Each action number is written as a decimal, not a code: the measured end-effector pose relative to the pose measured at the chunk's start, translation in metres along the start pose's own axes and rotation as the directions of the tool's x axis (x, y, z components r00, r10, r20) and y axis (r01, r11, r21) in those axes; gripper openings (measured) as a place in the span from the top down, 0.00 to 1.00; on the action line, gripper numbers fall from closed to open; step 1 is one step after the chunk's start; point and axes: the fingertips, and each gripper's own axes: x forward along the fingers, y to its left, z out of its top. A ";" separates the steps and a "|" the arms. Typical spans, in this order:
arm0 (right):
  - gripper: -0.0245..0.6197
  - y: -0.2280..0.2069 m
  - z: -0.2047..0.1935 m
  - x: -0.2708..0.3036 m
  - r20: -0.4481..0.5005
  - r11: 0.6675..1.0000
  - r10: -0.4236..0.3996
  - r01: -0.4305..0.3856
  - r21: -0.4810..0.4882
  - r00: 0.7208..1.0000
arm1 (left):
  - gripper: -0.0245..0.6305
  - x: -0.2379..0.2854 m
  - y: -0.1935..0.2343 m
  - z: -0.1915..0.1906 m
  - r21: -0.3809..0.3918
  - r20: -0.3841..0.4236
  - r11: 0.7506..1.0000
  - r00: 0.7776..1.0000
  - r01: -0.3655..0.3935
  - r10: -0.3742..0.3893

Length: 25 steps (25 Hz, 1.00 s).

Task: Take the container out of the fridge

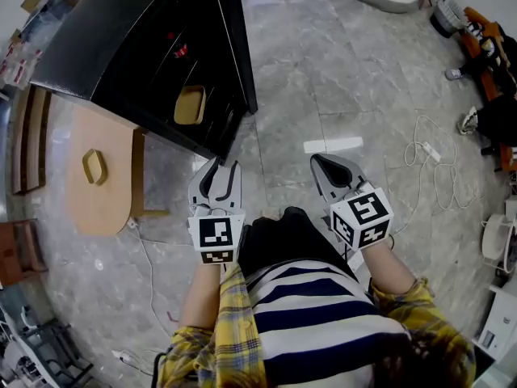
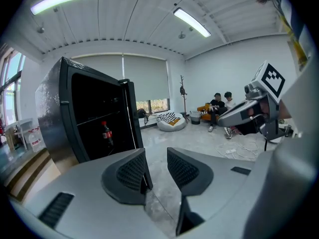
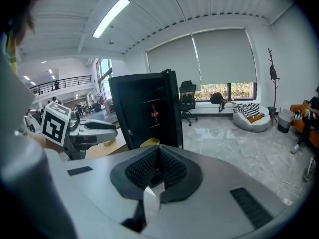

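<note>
Beyond the parted left gripper (image 1: 224, 172) and closed right gripper (image 1: 321, 165), the container (image 1: 190, 105) sits in the fridge (image 1: 137, 39).

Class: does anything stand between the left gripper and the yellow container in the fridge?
Nothing visible does: the fridge door stands open, and only floor separates the left gripper from the yellow container.

Ahead of the jaws stands a black fridge (image 1: 145, 39), a yellow container (image 1: 190, 105) at its foot, on a grey marbled floor (image 1: 299, 87); the grey left gripper (image 1: 220, 168) and right gripper (image 1: 327, 164) carry black-and-white square-marked cubes, behind them yellow plaid sleeves (image 1: 212, 330) and a navy-and-white striped shirt (image 1: 323, 314)
</note>
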 end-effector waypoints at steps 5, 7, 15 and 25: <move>0.92 0.004 0.004 0.019 -0.006 1.000 -0.005 0.005 -0.001 1.000 | 0.77 0.021 0.011 -0.008 0.038 -0.030 0.999 0.999 0.015 -0.014; 0.92 0.003 0.004 0.026 -0.017 1.000 -0.001 0.001 -0.003 1.000 | 0.77 0.030 0.013 -0.012 0.050 -0.046 0.999 0.999 0.011 -0.009; 0.92 -0.023 0.000 0.064 -0.046 0.999 0.035 -0.035 -0.004 0.998 | 0.77 0.076 0.022 -0.025 0.105 -0.124 0.994 0.991 -0.027 0.040; 0.92 -0.070 -0.007 0.134 -0.122 0.992 0.118 -0.122 -0.033 0.986 | 0.77 0.146 0.055 -0.053 0.053 -0.228 0.987 0.961 -0.150 0.158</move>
